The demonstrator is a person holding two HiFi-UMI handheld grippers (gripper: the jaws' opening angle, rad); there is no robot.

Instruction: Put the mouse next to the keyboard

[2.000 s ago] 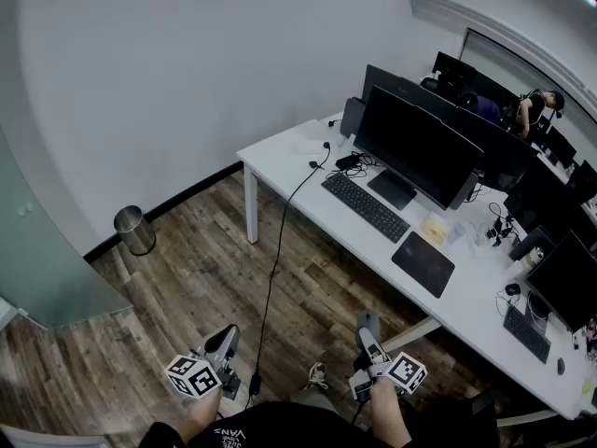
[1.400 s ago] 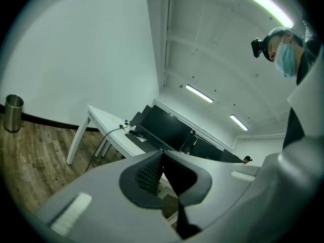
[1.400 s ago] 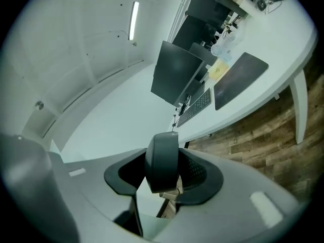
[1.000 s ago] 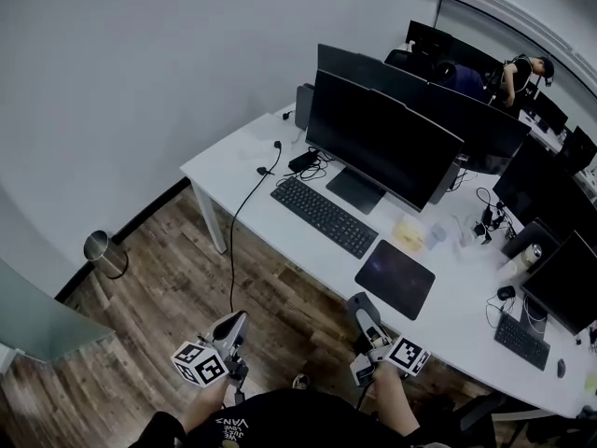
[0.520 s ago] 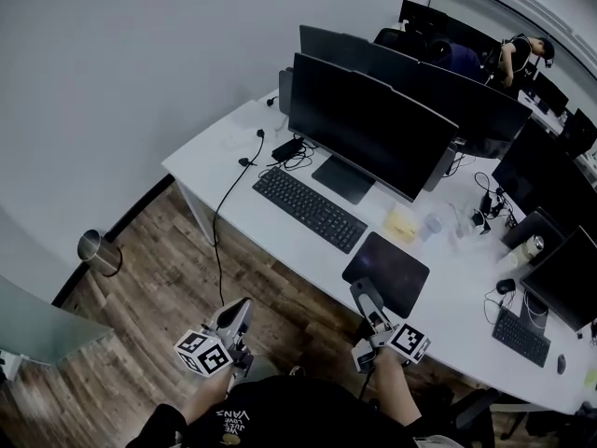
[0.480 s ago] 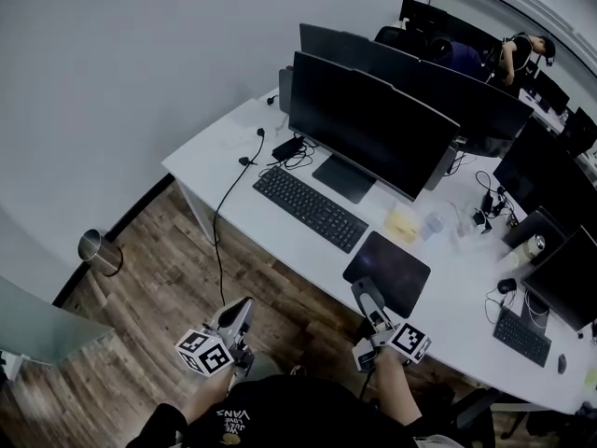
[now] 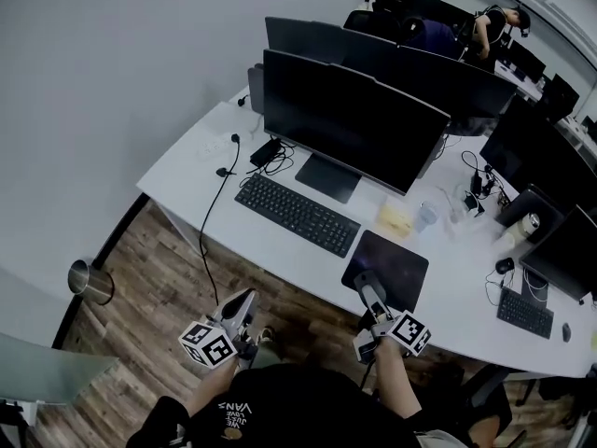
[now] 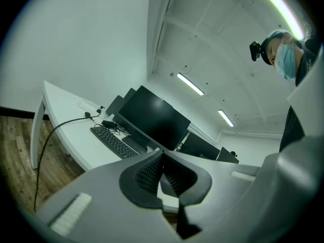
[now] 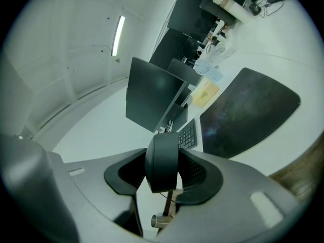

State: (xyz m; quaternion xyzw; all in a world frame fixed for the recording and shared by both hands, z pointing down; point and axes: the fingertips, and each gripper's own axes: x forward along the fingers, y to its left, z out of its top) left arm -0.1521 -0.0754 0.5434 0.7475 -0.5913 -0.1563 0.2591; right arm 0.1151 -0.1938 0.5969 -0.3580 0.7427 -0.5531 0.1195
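A dark mouse (image 9: pixel 162 162) stands on edge between the jaws of my right gripper (image 9: pixel 163 156), which is shut on it. In the head view the right gripper (image 7: pixel 368 285) hangs over the front edge of the white desk (image 7: pixel 233 241), just before the black mouse pad (image 7: pixel 385 270). The black keyboard (image 7: pixel 297 215) lies to the pad's left, in front of the big monitor (image 7: pixel 350 124). It also shows in the right gripper view as keyboard (image 9: pixel 188 133) and pad (image 9: pixel 248 110). My left gripper (image 7: pixel 244 302) is shut and empty, over the floor short of the desk; its view shows the keyboard (image 8: pixel 114 142).
A yellow note pad (image 7: pixel 394 218) and a small cup (image 7: pixel 426 217) lie behind the mouse pad. Cables (image 7: pixel 210 222) hang off the desk's left part. A metal bin (image 7: pixel 86 280) stands on the wooden floor. More monitors and a second keyboard (image 7: pixel 524 312) fill the right.
The person has walked up to the desk, so keyboard and mouse pad now lie much closer to both grippers. The right gripper still holds the mouse; neither gripper's jaws have moved.
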